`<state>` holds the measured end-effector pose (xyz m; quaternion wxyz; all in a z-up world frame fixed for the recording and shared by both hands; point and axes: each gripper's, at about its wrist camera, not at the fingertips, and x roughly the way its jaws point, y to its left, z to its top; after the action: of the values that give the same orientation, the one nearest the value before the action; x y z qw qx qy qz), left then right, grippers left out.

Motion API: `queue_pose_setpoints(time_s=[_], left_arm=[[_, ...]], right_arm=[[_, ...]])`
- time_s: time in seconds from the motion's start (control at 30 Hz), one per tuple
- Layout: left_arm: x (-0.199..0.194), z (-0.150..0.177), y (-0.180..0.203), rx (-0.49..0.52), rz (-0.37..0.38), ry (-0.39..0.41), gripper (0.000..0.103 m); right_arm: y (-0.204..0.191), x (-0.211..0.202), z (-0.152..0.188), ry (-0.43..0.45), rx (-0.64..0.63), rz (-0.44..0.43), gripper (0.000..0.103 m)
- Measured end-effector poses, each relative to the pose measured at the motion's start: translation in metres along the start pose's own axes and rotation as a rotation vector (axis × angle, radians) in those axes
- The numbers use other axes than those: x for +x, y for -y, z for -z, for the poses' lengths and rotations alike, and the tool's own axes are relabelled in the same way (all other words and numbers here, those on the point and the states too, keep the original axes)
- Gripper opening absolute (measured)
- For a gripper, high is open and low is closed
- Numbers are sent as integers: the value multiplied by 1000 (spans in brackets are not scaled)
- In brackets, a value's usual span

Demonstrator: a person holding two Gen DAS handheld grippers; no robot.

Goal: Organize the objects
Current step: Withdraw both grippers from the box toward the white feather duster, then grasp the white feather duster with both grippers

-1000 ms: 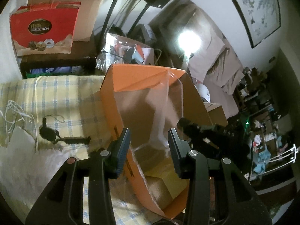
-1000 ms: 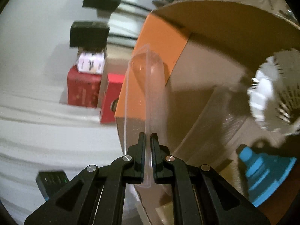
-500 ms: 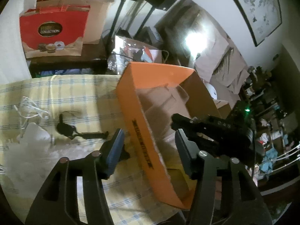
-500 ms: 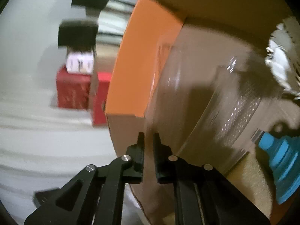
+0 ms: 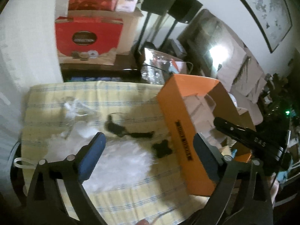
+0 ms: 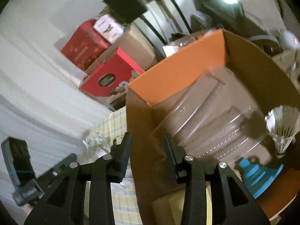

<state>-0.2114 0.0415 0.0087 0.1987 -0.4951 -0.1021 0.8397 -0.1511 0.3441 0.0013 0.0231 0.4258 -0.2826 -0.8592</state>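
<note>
Worktop (image 5: 116, 101) under its yellow checked cloth took up most of the left view, w/ the orange box (image 5: 180, 131) parked at its right edge, open top, brown card inside. In the box, per the right view: a clear plastic tray (image 6: 211, 127) lying on the floor of it, a white shuttlecock (image 6: 283, 127) standing at the far right wall, a blue ridged piece (image 6: 260, 176) just beside that. So the tray was in and nothing was pinching it. Left gripper (image 5: 148, 155) hung over the cloth, jaws spreading wide, nothing between them but the white fluffy patch (image 5: 120, 163) below. Right gripper (image 6: 148, 157) sat at the box's near wall, jaws opening too, and that card wall ran up thru the gap between them – looked apart from both pads, tho blur made it hard to swear to. Still out on the cloth: a black strap-like item (image 5: 129, 131), a small black scrap (image 5: 162, 149) touching nothing, a tangle of white cord (image 5: 75, 108) further left. Risks as I judged them: right jaws could snag the box wall on the way out & drag or tip the box, since it sat right at the worktop edge; that'd spill the shuttlecock. Left could grab fluff along w/ the scrap, both being close together, or catch the cord loop. Frames were smeared, so aim was shaky either way.
</note>
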Motion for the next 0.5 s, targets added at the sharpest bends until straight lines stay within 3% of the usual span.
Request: queue_pose_setpoints(time_s=[0.3,0.5], left_arm=[[-24,13,-35,-21,-84,28,97],[-40,19,-54,-32,-127,48,102]], right_arm=[[-44,3,19,-11,-184,49,62],[-74,8,27,-23,-285,73,67]])
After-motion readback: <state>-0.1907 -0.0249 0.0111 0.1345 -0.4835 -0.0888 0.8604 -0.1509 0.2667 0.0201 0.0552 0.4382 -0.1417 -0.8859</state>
